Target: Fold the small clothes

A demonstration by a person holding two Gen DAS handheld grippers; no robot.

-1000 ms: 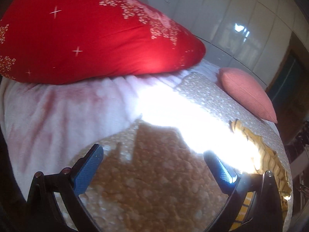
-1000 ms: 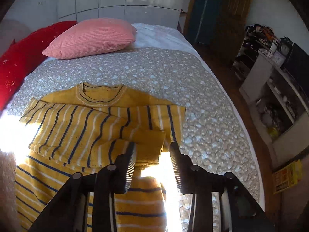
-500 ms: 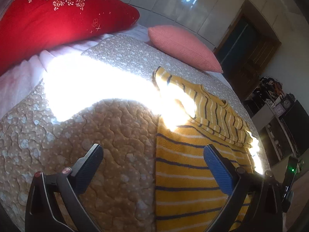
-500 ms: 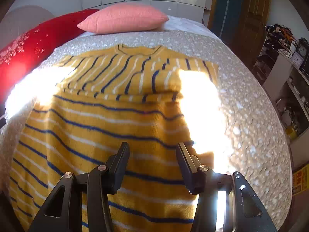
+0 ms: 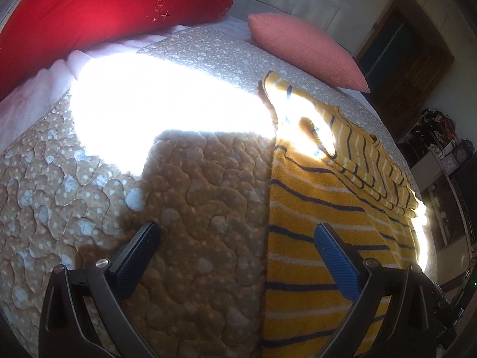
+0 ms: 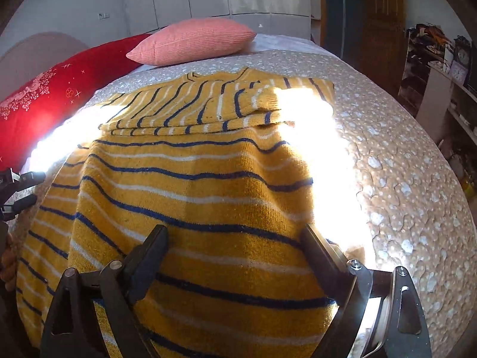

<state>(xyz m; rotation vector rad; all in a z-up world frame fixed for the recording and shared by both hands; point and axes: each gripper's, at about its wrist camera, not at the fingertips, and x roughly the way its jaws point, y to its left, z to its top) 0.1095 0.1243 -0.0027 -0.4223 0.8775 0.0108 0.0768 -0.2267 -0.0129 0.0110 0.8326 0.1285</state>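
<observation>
A yellow sweater (image 6: 190,185) with navy and white stripes lies flat on the quilted bed, both sleeves folded across its chest. It also shows in the left wrist view (image 5: 322,214), at the right. My left gripper (image 5: 235,232) is open and empty, low over the sweater's left edge, one finger over the quilt and one over the knit. My right gripper (image 6: 235,238) is open and empty, just above the sweater's lower right part. The left gripper (image 6: 18,191) shows at the far left of the right wrist view.
A beige quilt (image 5: 179,208) covers the bed, with a glaring sun patch across it. A red pillow (image 5: 104,15) and a pink cushion (image 6: 193,41) lie at the head. Shelves (image 6: 447,89) with clutter stand to the right of the bed.
Both grippers have drawn back toward the sweater's hem. The right gripper's jaws have opened wider. The left view has swung from the red pillow to the sweater's left edge.
</observation>
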